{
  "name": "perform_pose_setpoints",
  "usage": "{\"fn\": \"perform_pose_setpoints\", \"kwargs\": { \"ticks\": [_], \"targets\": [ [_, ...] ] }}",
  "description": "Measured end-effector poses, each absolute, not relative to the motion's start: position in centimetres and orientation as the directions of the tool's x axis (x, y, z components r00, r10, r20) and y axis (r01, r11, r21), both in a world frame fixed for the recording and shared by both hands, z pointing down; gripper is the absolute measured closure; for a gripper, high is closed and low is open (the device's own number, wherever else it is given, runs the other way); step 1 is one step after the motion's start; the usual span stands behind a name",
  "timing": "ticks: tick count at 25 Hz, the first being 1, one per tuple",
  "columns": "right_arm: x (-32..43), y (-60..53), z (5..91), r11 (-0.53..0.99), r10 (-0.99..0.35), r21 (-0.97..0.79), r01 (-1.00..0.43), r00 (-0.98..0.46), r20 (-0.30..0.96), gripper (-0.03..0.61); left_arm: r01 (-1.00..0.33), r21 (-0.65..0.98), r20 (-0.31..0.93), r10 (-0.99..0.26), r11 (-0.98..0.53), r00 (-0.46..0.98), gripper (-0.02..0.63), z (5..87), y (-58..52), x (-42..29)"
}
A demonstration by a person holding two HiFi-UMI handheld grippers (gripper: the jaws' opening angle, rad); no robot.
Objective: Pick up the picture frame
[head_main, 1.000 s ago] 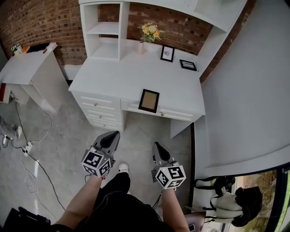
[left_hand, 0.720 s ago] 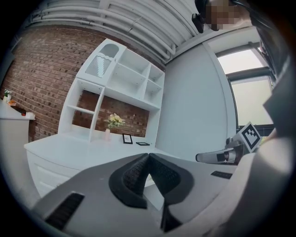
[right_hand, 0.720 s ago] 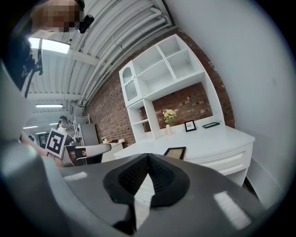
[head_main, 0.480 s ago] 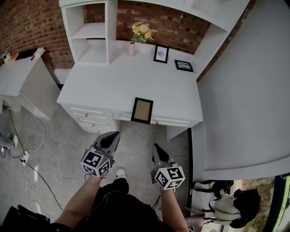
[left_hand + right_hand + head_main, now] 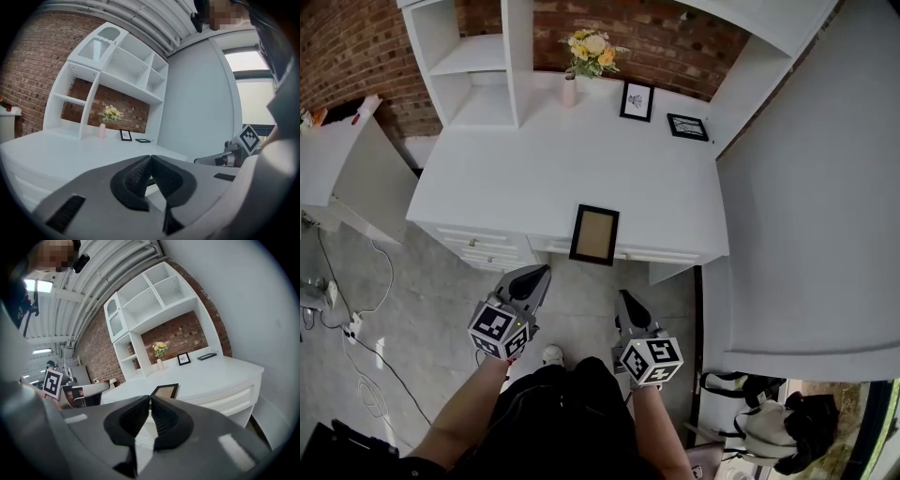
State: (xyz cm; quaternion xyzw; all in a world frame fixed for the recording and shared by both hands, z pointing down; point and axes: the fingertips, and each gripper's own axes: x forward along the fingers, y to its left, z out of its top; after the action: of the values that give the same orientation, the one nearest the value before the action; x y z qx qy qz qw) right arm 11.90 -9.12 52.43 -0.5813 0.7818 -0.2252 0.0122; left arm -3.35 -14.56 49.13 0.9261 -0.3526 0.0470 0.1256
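Dark-rimmed with a tan panel, the picture frame [image 5: 594,234] lies flat at the desk [image 5: 506,178] edge, ahead of and between the left gripper [image 5: 537,274] and right gripper [image 5: 625,300], both closed and empty. Probably light, stiff, maybe glazed: pinch its near rim

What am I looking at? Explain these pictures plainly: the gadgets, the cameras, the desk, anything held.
Someone holds two hand tools, each with two jaws: the left gripper and the right gripper. The cubes with square markers are parts of them. One picture comes from a camera on that person's head, looking down. The other two come from cameras riding on each gripper, looking along its jaws. On the white desk a picture frame lies flat at the front edge. At the back are a vase of flowers and two smaller frames. Both grippers are shut and empty, short of the desk.
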Motion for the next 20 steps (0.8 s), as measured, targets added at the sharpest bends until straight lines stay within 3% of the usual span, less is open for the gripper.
{"fn": "perform_pose_setpoints", "kwargs": {
  "ticks": [10,20],
  "targets": [
    [13.3,-13.2,56.5,0.19,-0.87,-0.478,-0.857,-0.373,0.324,0.526,-0.705,0.221,0.225,-0.668,-0.674,0.71,0.604,51.0,-17.0,-2.4],
    [12.7,-16.1,59.1,0.119,-0.838,-0.64,-0.759,-0.422,0.345,0.426,-0.748,0.236,0.282,-0.693,-0.62,0.663,0.604,53.6,-19.0,-1.6]
  ]
}}
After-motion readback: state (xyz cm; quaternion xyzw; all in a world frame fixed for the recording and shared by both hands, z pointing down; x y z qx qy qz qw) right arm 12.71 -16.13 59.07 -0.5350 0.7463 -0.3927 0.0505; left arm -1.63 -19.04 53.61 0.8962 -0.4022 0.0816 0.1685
